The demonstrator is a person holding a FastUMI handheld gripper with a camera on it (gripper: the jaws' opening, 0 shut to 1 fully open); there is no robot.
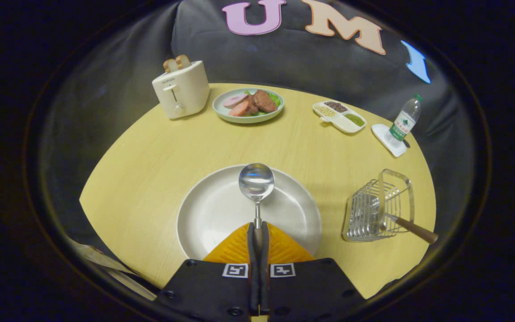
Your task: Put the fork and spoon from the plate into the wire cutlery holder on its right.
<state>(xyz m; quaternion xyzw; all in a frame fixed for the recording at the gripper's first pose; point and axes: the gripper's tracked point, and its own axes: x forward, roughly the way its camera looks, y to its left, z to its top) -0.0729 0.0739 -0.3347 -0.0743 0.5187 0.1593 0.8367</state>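
The gripper (257, 230) is clamped on the spoon (256, 182), pointing straight ahead; the holder (376, 210) sits ahead-right.

Spoon (256, 188) handle hidden inside the tool (258, 230); holder's (376, 210) utensil head obscured.

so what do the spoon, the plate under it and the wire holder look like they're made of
Spoon, clamped by its handle between the shut fingers: polished metal, its bowl mirrors the light. Plate: probably glazed ceramic, off-white with a soft sheen, though melamine is possible. Wire cutlery holder: shiny chromed or steel wire; the handle sticking out of it looks like brown wood.
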